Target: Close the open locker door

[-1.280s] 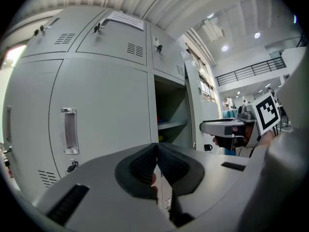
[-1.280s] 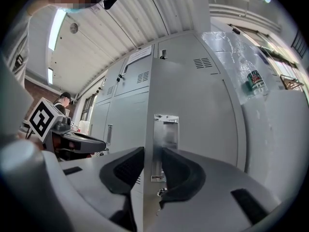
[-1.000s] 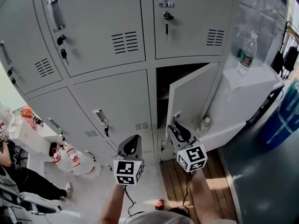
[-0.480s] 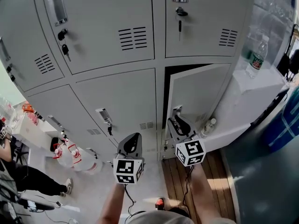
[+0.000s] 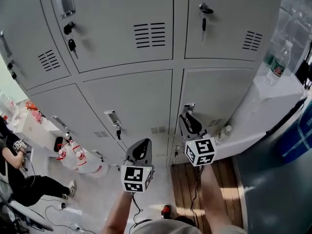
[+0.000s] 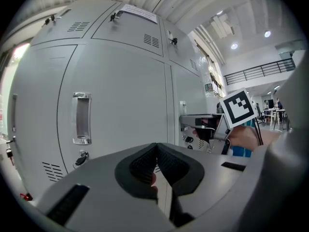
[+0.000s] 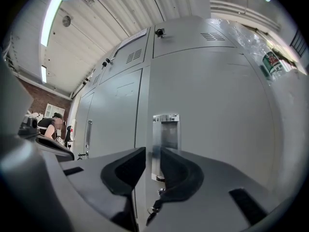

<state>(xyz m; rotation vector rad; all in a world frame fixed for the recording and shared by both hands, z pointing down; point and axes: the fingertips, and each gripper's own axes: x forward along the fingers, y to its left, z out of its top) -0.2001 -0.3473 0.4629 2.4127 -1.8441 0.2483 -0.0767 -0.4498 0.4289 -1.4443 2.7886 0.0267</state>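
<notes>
The lower right locker door (image 5: 219,94) lies flush with the grey locker bank, its metal handle (image 5: 189,106) on its left edge. My right gripper (image 5: 187,117) is right at that handle. In the right gripper view the handle (image 7: 166,139) shows just past my right gripper (image 7: 152,154), whose jaws are closing with a narrow gap and nothing pressed between the pads. A key hangs under the handle. My left gripper (image 5: 141,145) hangs lower left, away from the lockers; its pads (image 6: 145,161) meet at the tip, shut on nothing.
A white cabinet (image 5: 273,106) stands right of the lockers with a water bottle (image 5: 278,65) on top and a small bottle (image 5: 224,132) lower down. A blue bin (image 5: 300,130) is at far right. A person (image 5: 19,179) sits at lower left near red-capped jugs (image 5: 78,162).
The lower right door swung from half open to flush with the lockers. My right gripper followed it toward the locker face. The left gripper stayed about where it was.
</notes>
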